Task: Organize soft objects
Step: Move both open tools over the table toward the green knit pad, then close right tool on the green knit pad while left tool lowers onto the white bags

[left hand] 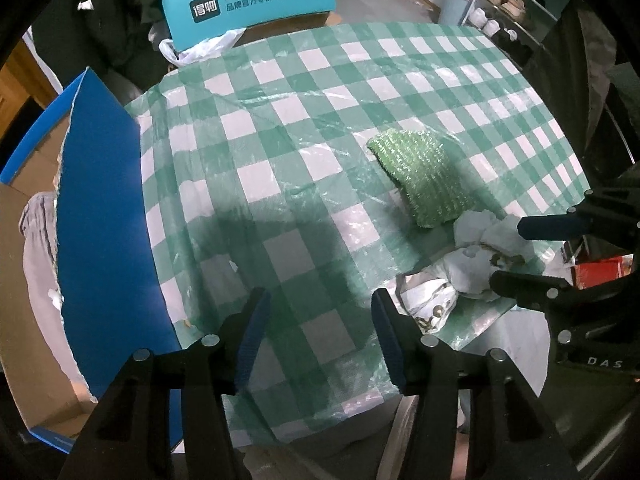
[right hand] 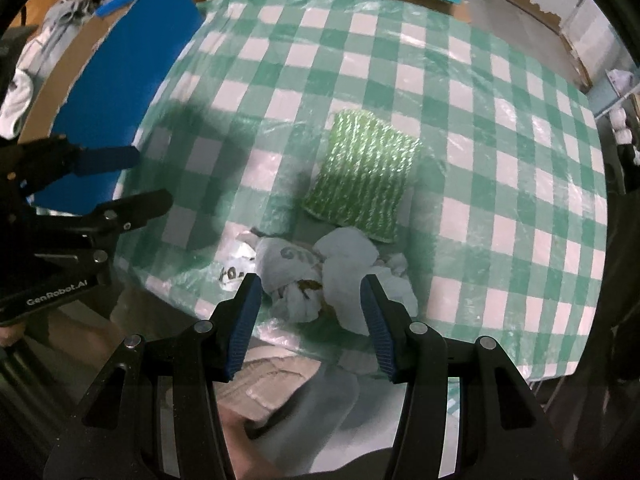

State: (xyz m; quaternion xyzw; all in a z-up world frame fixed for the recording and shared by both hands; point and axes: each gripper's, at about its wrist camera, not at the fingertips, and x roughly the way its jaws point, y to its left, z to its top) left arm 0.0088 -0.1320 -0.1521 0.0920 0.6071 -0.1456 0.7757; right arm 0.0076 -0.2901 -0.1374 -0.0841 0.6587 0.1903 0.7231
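Here, cardboard box [left hand: 36,320] w/ grey cloth [left hand: 38,248] inside, blue flap [left hand: 104,184]

A glossy, crinkled plastic tablecloth [right hand: 480,128] in green check carries a rough, glittery knitted green pad [right hand: 362,174] and crumpled white cloth [right hand: 348,268]; matt blue-faced cardboard box [left hand: 100,184] beside it.
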